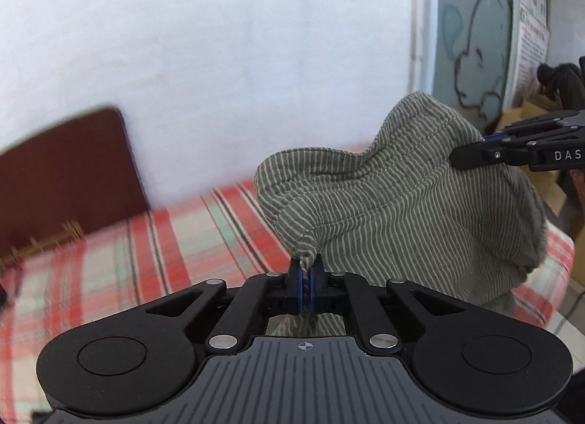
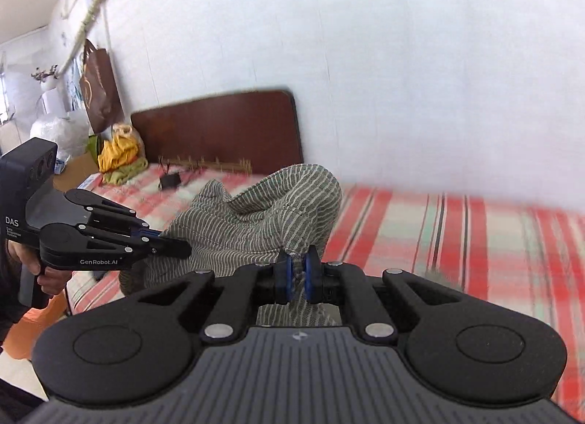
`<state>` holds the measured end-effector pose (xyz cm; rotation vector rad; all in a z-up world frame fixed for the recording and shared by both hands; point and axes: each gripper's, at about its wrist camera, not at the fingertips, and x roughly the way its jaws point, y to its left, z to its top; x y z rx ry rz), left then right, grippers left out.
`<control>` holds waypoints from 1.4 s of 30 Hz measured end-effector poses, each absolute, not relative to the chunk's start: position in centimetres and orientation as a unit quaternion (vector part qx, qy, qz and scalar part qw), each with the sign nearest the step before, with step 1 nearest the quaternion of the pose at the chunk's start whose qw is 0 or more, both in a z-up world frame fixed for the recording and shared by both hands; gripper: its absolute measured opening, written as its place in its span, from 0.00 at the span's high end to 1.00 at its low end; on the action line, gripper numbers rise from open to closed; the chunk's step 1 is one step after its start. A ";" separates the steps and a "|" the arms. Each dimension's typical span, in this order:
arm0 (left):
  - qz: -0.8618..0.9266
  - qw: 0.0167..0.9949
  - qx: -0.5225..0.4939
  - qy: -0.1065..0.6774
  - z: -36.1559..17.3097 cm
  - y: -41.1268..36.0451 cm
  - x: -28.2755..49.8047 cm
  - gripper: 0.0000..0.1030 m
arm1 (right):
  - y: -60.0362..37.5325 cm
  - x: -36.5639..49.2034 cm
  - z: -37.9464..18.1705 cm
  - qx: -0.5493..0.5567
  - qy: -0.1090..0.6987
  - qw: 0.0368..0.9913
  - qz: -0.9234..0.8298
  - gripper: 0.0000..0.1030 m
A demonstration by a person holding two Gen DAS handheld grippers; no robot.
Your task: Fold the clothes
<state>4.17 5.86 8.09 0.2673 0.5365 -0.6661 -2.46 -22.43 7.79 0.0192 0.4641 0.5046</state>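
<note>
A grey-green garment with thin white stripes (image 1: 395, 204) hangs lifted above the red plaid bed cover (image 1: 146, 252). My left gripper (image 1: 306, 277) is shut on a bunched corner of it, the cloth pinched between the blue pads. At the right edge of the left wrist view, my right gripper (image 1: 471, 153) bites the garment's other side. From the right wrist, the striped garment (image 2: 256, 219) drapes ahead and my right gripper (image 2: 298, 274) is shut on a fold of it. My left gripper (image 2: 175, 246) grips the cloth at the left, held by a hand (image 2: 47, 279).
A dark wooden headboard (image 2: 226, 128) stands against the white wall. A yellow and green cloth pile (image 2: 120, 157), a small black object (image 2: 170, 180) and a brown bag (image 2: 100, 91) sit near the bed's head. Cardboard boxes (image 1: 526, 117) and a glass door (image 1: 471, 29) lie right.
</note>
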 end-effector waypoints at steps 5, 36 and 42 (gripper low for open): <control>-0.269 0.936 0.118 0.194 13.4 4.5 7.6 1.00 | -20.9 1.9 13.5 -0.027 0.152 0.963 0.221 0.93; -0.101 0.944 0.091 0.301 -2.9 -6.0 40.0 0.76 | -17.8 37.5 -3.0 -0.059 0.227 0.970 0.069 0.86; -0.129 0.938 0.045 0.318 -2.4 -2.9 39.0 0.41 | -20.3 36.6 -3.5 -0.040 0.243 0.968 0.053 0.52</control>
